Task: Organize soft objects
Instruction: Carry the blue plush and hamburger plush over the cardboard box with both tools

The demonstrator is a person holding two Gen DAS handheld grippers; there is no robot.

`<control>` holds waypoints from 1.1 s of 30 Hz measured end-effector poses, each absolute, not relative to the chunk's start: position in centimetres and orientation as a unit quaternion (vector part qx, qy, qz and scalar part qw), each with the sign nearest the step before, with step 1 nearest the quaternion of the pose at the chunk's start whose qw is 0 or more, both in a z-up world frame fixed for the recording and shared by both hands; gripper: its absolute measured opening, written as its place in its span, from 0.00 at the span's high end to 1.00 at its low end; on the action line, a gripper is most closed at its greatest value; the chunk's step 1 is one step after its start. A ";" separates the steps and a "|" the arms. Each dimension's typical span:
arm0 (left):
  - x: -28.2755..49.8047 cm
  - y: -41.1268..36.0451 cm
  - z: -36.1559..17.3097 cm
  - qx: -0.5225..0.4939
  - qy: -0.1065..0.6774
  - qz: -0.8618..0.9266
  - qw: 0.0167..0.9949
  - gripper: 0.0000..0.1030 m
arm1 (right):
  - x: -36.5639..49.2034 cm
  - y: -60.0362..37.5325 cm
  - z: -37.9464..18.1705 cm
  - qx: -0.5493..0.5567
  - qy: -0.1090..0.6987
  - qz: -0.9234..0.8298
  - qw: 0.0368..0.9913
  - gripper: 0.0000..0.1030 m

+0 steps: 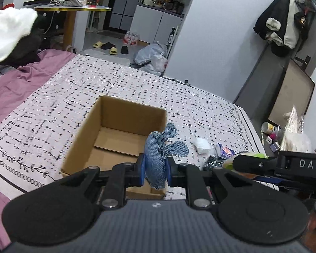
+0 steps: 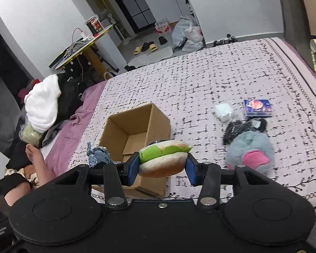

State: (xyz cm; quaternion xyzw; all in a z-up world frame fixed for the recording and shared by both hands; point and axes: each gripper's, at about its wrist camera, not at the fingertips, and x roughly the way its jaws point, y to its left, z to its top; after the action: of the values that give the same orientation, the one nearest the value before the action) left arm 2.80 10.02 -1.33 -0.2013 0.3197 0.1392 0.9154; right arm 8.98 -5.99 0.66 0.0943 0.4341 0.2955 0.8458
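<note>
So both grippers are loaded at once here. The left gripper (image 1: 155, 169) has its blue pads squeezed tight on a denim fabric toy (image 1: 158, 158), a frayed little thing with two floppy ear-like flaps sticking up toward 1 o'clock. It hangs over the near right corner of the open cardboard box (image 1: 115, 135), which sits on the patterned bedspread (image 1: 115, 80) and looks empty inside, just the bottom flaps showing.

The right gripper (image 2: 161, 167) is clamped on a plush hamburger (image 2: 163, 158), with the bun halves and green felt lettuce sandwiched between the pads, jaws partway apart because the plush is chunky. From the right wrist view the burger sits in front of the box's near edge, and the denim toy pokes up at about 9 o'clock from it.

Still lying on the bed, off at 3 o'clock from the box: a grey fuzzy plush with a pink patch (image 2: 250, 151), a black item in clear wrap (image 2: 242, 129) just behind it, a white soft bundle (image 2: 223, 110) and a small blue packet (image 2: 258, 107) further back around 1 o'clock. These are near each other but well apart from the box.

A pile of white and dark clothes (image 2: 44, 103) sits at 10 o'clock on the purple sheet (image 2: 73, 130), and a person's bare foot (image 2: 34, 158) shows at the left edge.
</note>
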 end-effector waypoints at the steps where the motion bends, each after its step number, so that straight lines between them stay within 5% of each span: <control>1: 2.8 10.3 -1.4 -0.202 0.321 0.141 0.915 0.82 | 9.0 -5.6 0.6 0.093 0.434 0.297 0.845 0.56; 33: 5.0 17.1 -6.9 -0.263 0.372 0.201 0.867 0.79 | 10.6 3.0 -2.7 0.070 0.460 0.347 0.814 0.56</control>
State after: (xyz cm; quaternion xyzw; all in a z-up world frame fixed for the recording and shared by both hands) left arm 4.95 17.14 -6.87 -0.2631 0.3720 0.2008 0.8672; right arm 10.63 2.96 -2.71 0.0703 0.4605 0.3475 0.8138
